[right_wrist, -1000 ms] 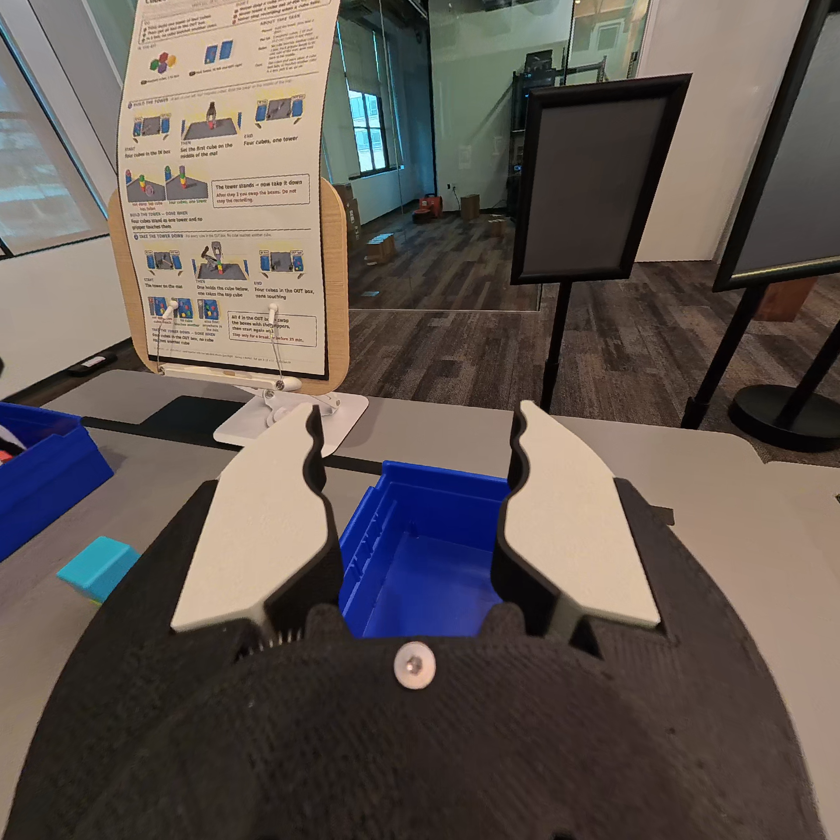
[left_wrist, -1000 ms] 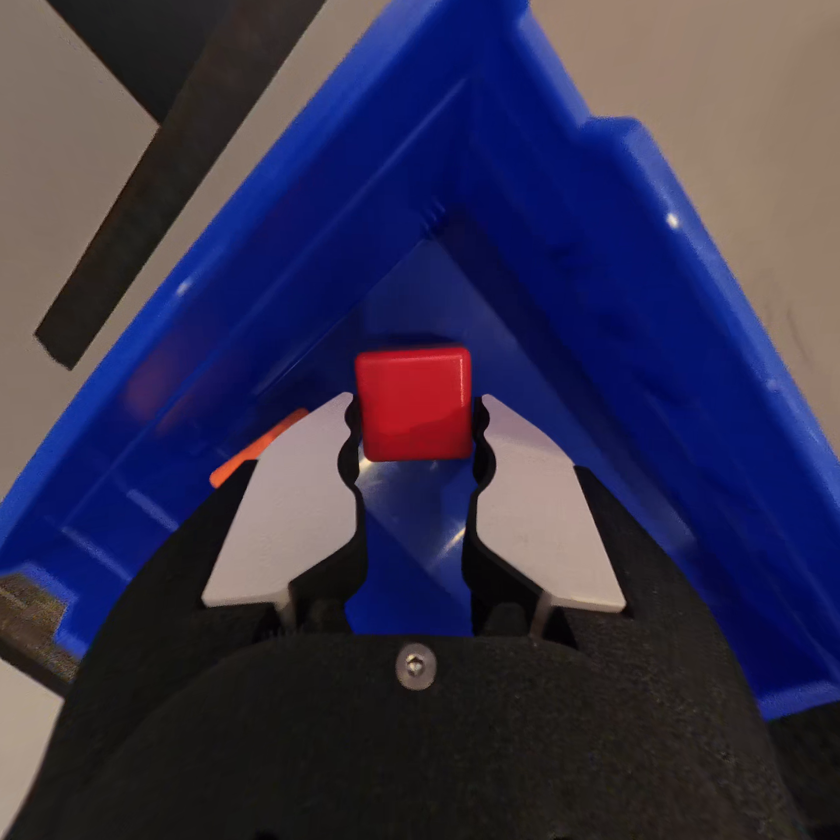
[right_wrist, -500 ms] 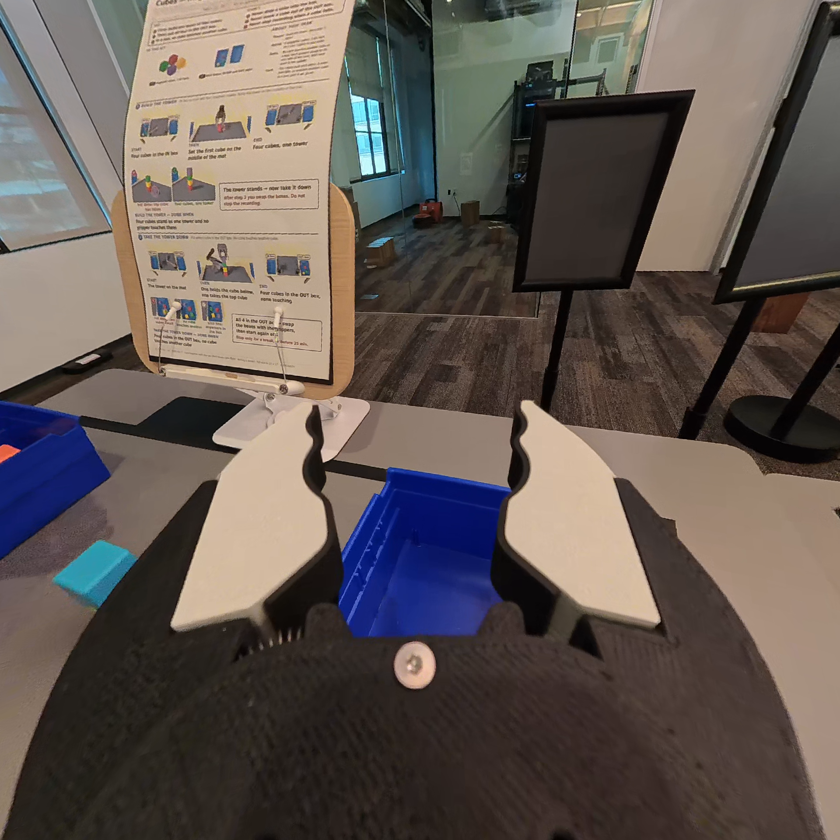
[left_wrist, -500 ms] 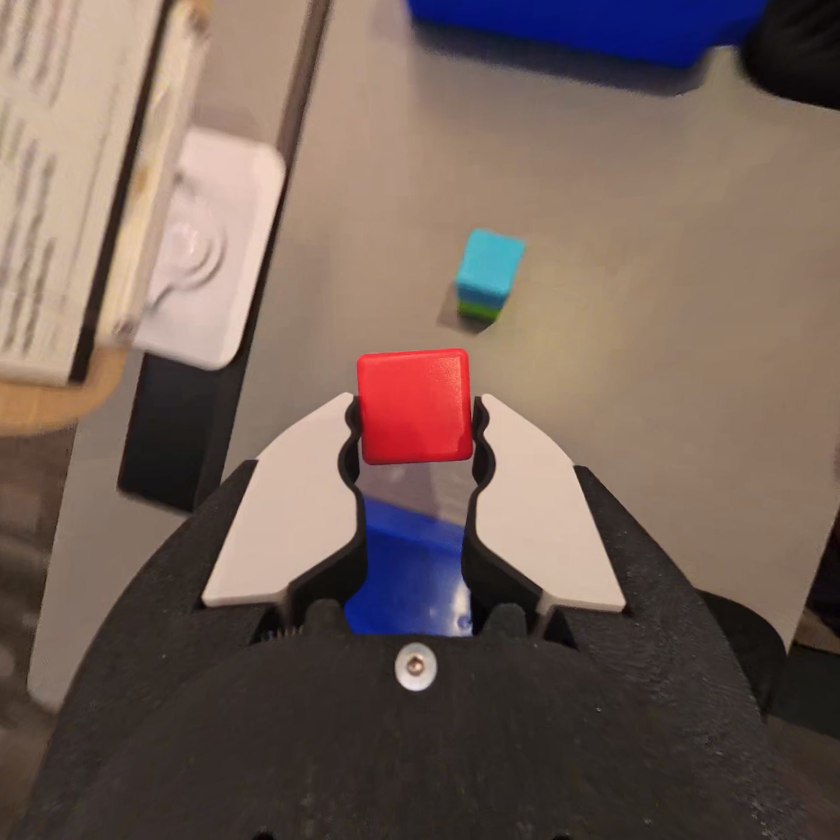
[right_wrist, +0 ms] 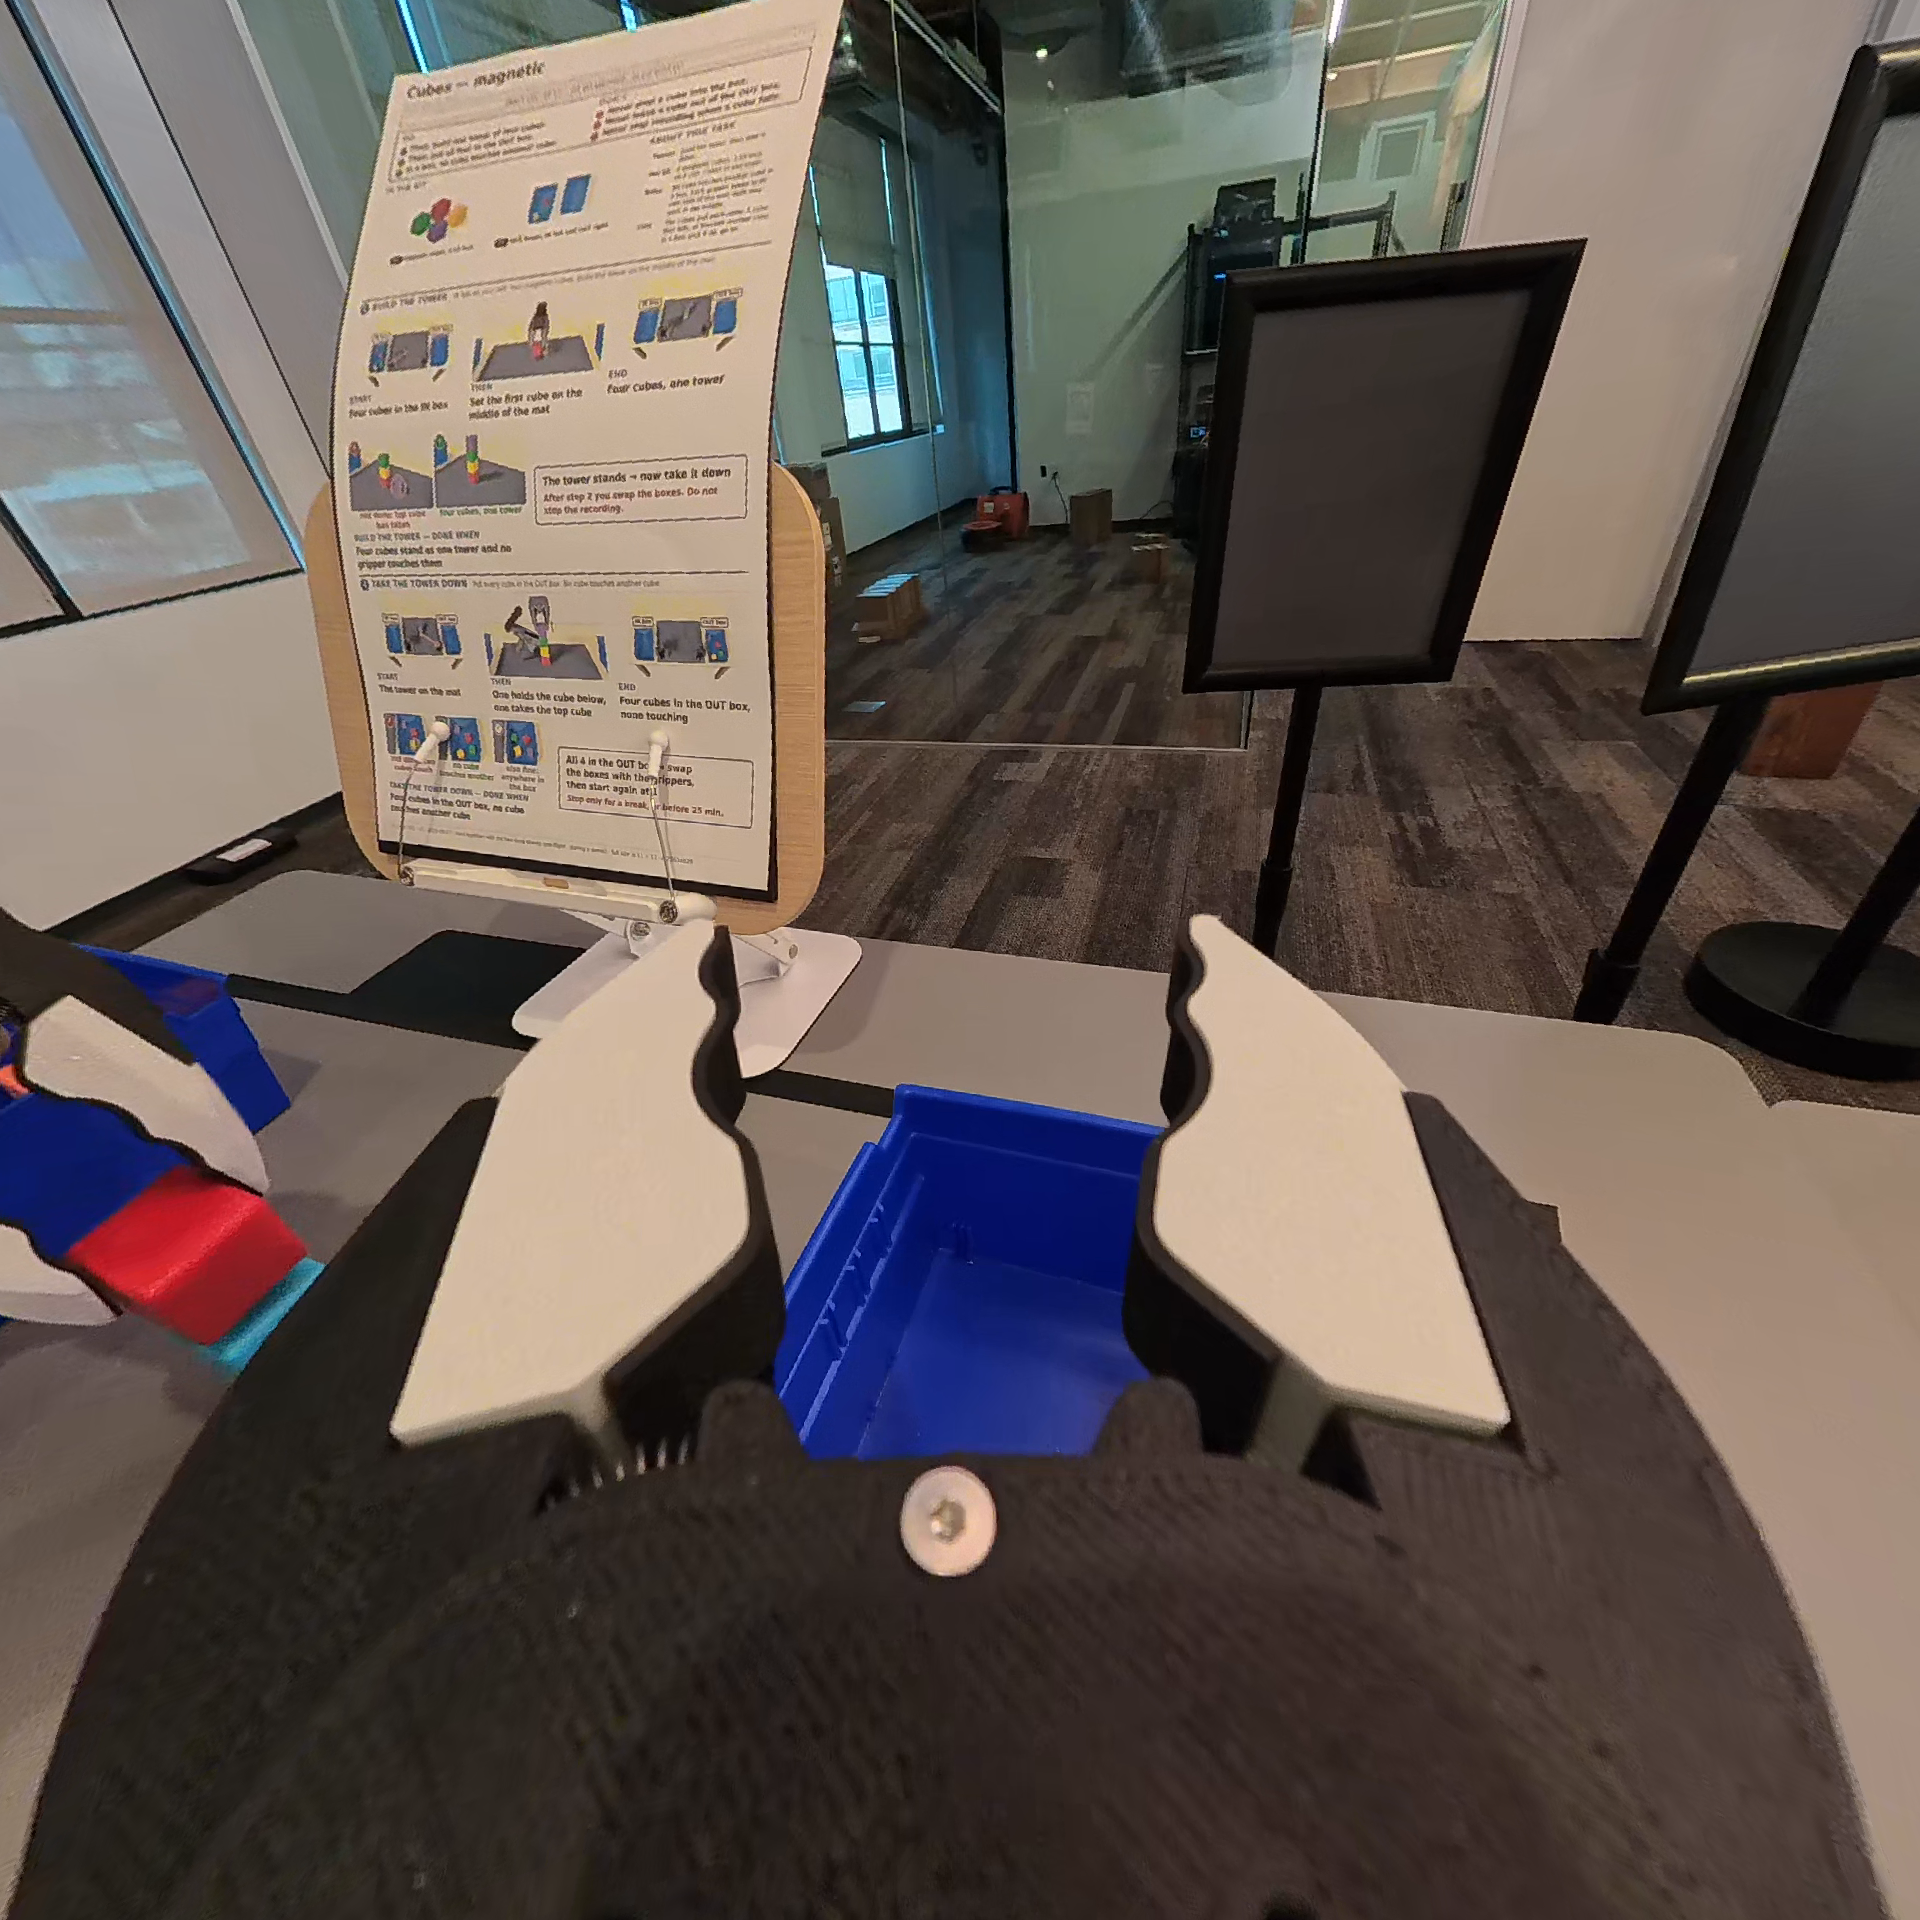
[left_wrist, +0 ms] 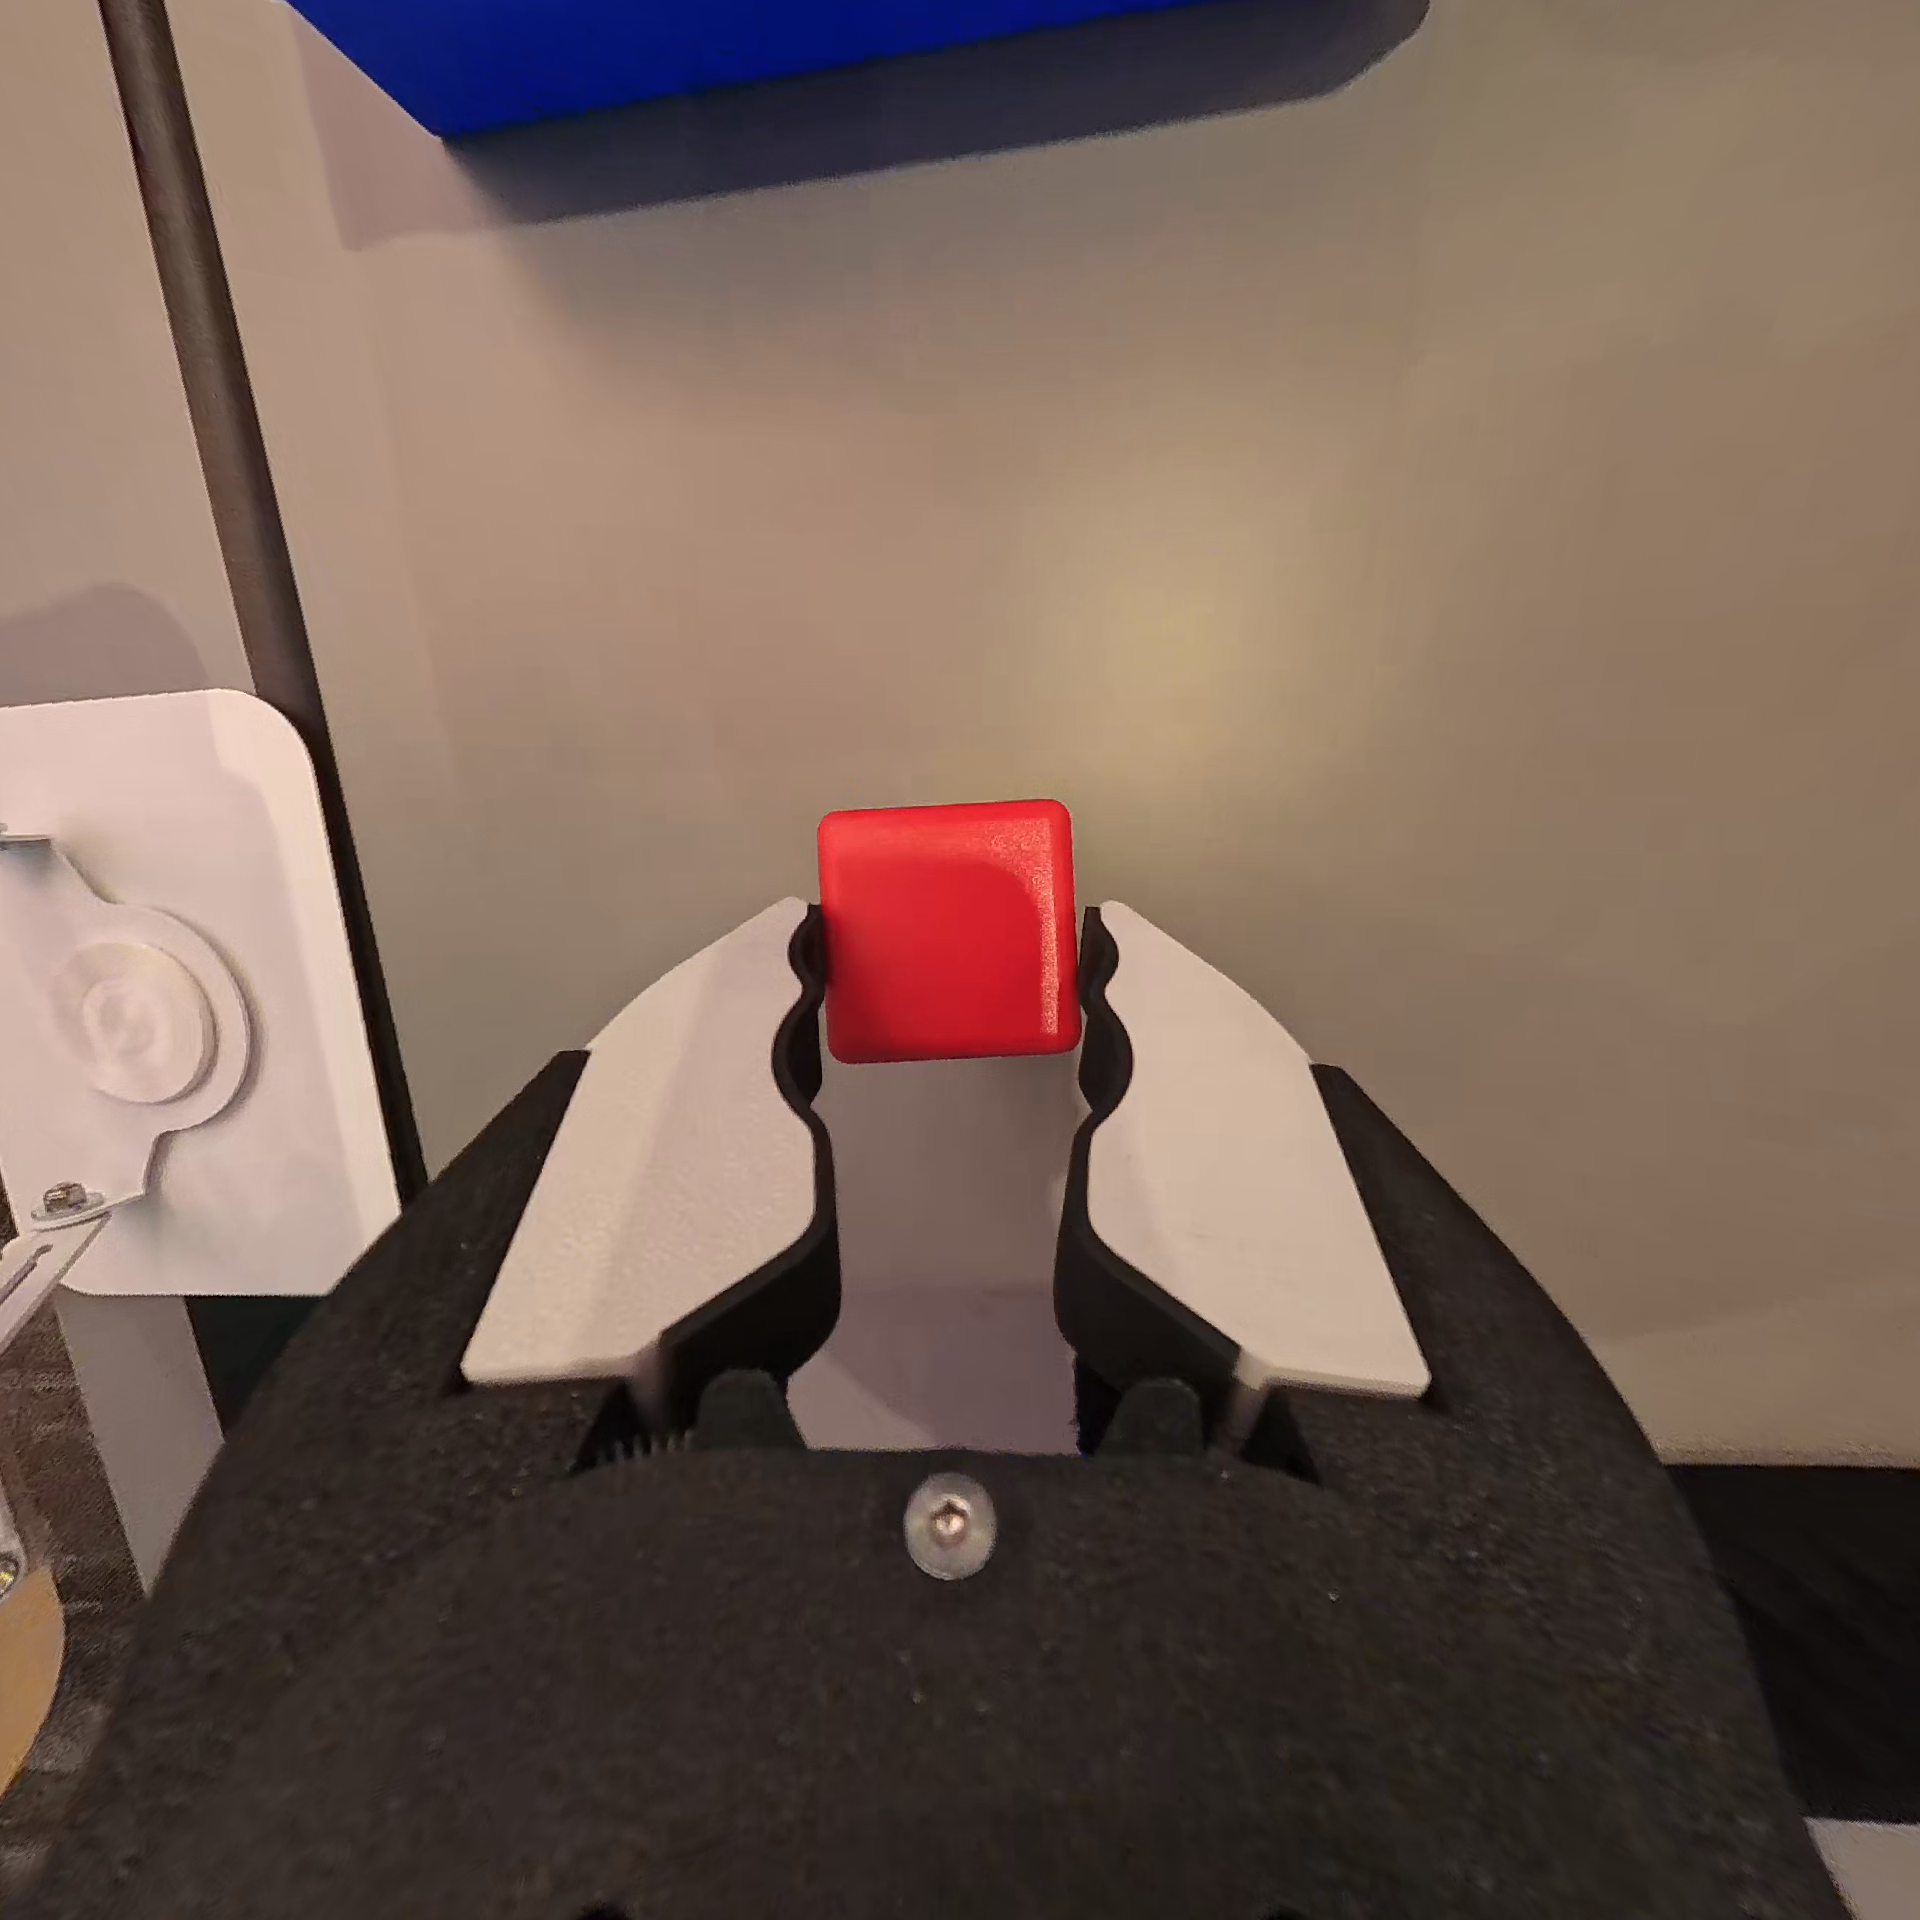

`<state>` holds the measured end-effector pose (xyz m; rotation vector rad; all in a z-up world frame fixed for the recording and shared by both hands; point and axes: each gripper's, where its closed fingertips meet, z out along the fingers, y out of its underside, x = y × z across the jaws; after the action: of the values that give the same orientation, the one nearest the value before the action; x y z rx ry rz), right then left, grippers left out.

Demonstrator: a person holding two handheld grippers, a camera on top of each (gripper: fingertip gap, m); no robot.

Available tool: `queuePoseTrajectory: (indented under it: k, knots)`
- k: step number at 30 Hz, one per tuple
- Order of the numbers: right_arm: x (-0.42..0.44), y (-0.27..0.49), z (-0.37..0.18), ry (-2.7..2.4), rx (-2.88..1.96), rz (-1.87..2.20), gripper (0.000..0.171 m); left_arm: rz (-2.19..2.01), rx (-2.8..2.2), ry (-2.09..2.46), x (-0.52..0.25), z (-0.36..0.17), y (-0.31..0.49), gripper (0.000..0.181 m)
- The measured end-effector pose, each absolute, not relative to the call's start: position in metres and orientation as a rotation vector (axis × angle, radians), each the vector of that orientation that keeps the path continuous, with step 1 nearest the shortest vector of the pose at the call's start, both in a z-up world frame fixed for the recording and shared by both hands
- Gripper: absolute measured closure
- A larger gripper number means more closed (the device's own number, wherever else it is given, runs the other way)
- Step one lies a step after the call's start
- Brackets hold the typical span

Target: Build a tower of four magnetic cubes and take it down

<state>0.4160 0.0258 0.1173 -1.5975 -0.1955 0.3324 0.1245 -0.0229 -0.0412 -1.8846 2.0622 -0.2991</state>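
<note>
My left gripper [left_wrist: 945, 914] is shut on a red cube [left_wrist: 945, 930] and holds it over the grey mat [left_wrist: 1351, 623]. In the right wrist view the same gripper [right_wrist: 104, 1143] comes in at the far left, with the red cube [right_wrist: 177, 1257] right above a cyan cube [right_wrist: 260, 1325]. I cannot tell whether the two cubes touch. In the left wrist view the cyan cube is hidden under the red one. My right gripper [right_wrist: 951, 997] is open and empty, above a blue bin [right_wrist: 966, 1299] that shows nothing inside.
A second blue bin [right_wrist: 208, 1039] stands at the left, behind the left gripper. One blue bin's edge [left_wrist: 831, 52] shows at the top of the left wrist view. An instruction sheet on a white-footed stand [right_wrist: 582, 468] stands at the table's back; its foot [left_wrist: 156, 987] shows left. Black sign stands [right_wrist: 1371, 468] stand beyond the table.
My left gripper lifted the red cube out of the blue bin and carried it across the mat to just above the cyan cube. The right gripper stayed open and nearly still.
</note>
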Motion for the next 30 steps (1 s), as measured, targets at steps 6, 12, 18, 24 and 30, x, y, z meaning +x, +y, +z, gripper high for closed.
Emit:
queuePoseTrajectory:
  k: [6,12,18,24,30]
  knots:
    - [0.417,0.026,0.118,-0.193,-1.593,0.341,0.091,-0.321,-1.889,2.050,0.125,-0.041,-0.022,0.134]
    - [0.415,0.026,0.118,-0.197,-1.594,0.340,0.091,-0.348,-1.888,2.034,0.123,-0.044,-0.024,0.134]
    - [0.412,0.027,0.116,-0.206,-1.602,0.335,0.091,-0.360,-1.885,2.035,0.124,-0.048,-0.024,0.134]
    - [0.412,0.028,0.116,-0.206,-1.604,0.334,0.091,-0.379,-1.880,2.024,0.122,-0.051,-0.024,0.135]
    - [0.410,0.029,0.113,-0.215,-1.616,0.332,0.091,-0.431,-1.852,1.909,0.120,-0.025,-0.022,0.118]
